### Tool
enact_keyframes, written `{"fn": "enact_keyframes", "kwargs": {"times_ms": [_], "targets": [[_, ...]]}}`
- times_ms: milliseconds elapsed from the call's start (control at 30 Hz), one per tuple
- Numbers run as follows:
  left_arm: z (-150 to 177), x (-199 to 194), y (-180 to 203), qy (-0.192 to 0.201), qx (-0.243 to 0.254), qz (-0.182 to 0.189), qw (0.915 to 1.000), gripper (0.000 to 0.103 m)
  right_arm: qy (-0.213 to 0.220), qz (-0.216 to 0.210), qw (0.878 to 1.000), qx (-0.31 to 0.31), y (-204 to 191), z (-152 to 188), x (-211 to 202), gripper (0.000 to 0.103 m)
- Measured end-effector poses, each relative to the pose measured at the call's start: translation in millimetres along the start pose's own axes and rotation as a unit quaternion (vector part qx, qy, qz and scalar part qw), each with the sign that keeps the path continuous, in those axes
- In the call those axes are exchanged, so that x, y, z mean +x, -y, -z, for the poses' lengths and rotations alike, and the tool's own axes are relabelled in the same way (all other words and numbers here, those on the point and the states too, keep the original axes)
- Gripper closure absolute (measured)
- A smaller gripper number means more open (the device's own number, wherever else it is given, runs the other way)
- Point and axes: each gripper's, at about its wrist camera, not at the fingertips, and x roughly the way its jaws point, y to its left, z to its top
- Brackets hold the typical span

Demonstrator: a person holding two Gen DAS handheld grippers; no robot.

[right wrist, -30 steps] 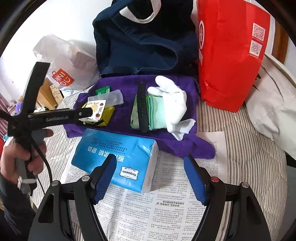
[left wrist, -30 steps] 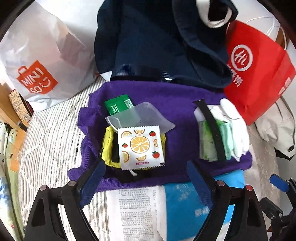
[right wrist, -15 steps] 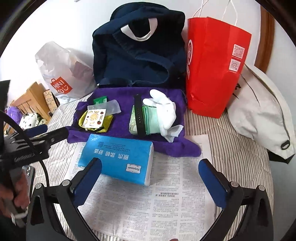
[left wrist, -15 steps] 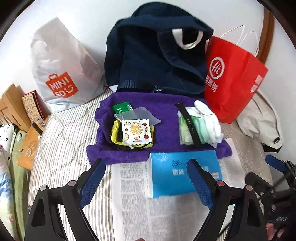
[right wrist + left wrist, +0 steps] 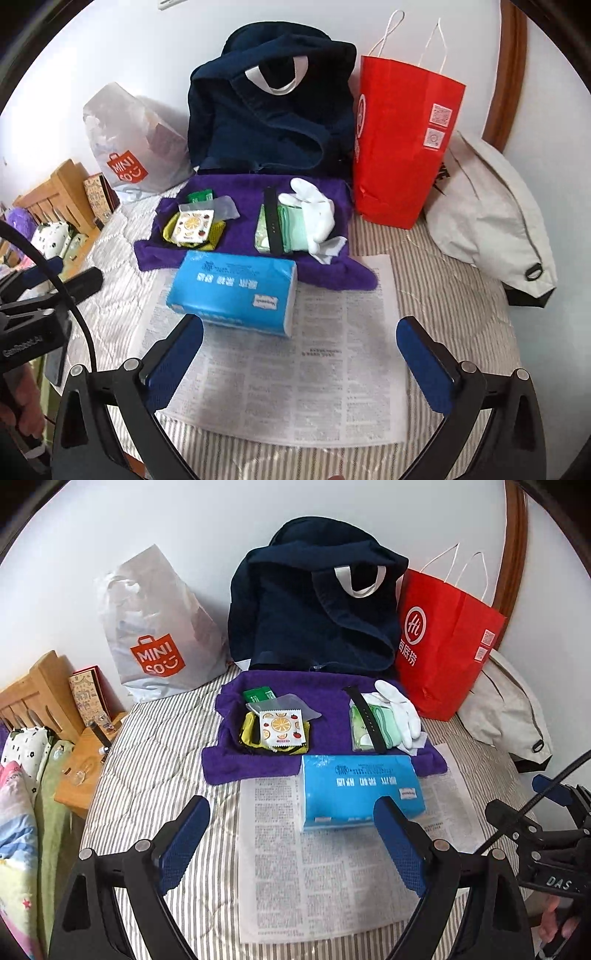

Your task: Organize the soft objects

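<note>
On the bed, two sorted piles rest on the purple towel (image 5: 332,716); tissue pack (image 5: 360,792) unplaced; left tool (image 5: 291,834) opening, right tool (image 5: 301,354) spread, both empty

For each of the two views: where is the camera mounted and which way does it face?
Left wrist: on the left gripper, angled down at the bed; open jaws, right gripper at right edge.
Right wrist: on the right gripper, same downward look; open jaws, left gripper at left.
Shared: blue tissue pack, purple towel, newspaper.
</note>
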Motion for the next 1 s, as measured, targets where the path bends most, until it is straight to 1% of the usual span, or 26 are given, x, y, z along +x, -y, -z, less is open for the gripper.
{"fn": "enact_keyframes", "kwargs": {"times_ms": [233, 500, 600, 833, 1000], "targets": [[17, -13, -6, 0.001, -0.002, 0.004, 1.0, 0.011, -0.005, 0.006, 1.0, 0.0, 3, 11, -10, 0.0], [25, -21, -1, 0.002, 0.002, 0.004, 1.0, 0.01, 0.001, 0.012, 1.0, -0.008, 0, 17, -23, 0.0], [25, -23, -1, 0.002, 0.001, 0.004, 1.0, 0.004, 0.002, 0.012, 1.0, -0.01, -1, 19, -25, 0.0], [24, -30, -3, 0.008, -0.004, -0.005, 0.9999, 0.0, 0.001, 0.01, 1.0, -0.01, -3, 21, -26, 0.0], [25, -31, -5, 0.007, -0.006, -0.009, 0.9999, 0.0, 0.002, 0.008, 1.0, -0.005, -3, 24, -30, 0.0]]}}
